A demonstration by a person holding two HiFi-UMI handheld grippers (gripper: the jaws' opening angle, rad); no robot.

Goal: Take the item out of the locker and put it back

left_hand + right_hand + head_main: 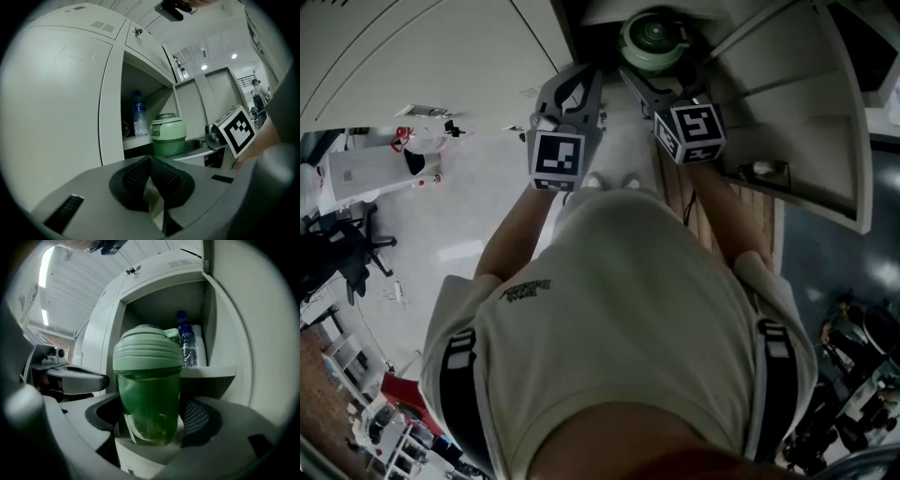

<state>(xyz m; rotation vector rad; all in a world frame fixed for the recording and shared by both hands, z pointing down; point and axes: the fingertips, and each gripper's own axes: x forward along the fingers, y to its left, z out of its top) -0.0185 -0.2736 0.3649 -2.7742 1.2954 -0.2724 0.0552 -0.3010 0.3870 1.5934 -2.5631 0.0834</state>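
Green cup [147, 362] | gripped between right tongs [151, 422] | left tongs [151, 174] closed, empty

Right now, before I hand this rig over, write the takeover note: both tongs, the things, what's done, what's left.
Left tongs: shut, empty, held near the locker opening.
Right tongs: shut on the green cup, which is upright with its lid on.
The cup is in front of the open locker, off its shelf. A water bottle stands on that shelf.
Done: the cup looks to be out.
Left: set it back on the shelf, release, withdraw.
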